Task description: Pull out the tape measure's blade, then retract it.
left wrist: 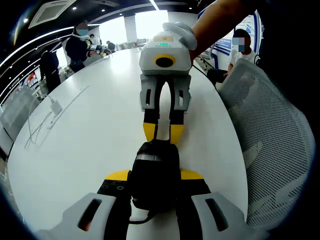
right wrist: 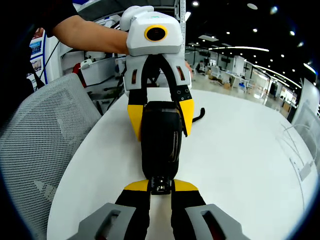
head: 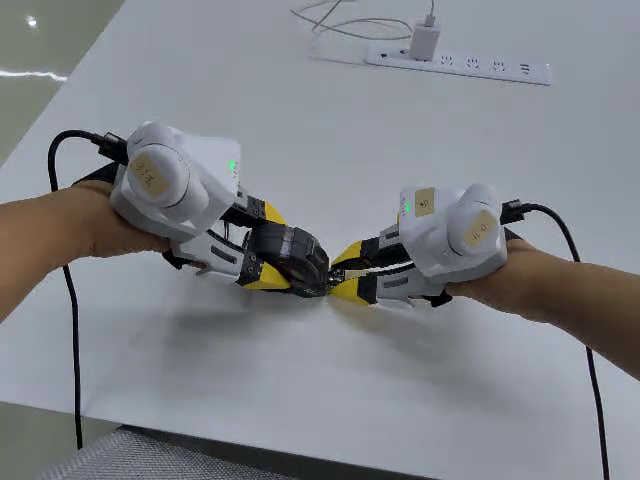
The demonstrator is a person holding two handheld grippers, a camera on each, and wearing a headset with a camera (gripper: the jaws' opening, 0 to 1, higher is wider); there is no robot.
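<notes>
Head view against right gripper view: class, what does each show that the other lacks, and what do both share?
Head view: a power strip with a charger plugged in. Right gripper view: the blade tip pinched in the right hand-held gripper, and ceiling lights. Both: the black tape measure clamped in the left hand-held gripper over the white table.

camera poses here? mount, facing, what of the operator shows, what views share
Head view: on the headset, looking down at the table; both forearms and left claw, right claw show.
Left gripper view: on the left claw, looking along its jaws past the tape measure at the right claw and its forearm.
Right gripper view: on the right claw, facing the left claw and its forearm.
Shared: tape measure between both claws.
</notes>
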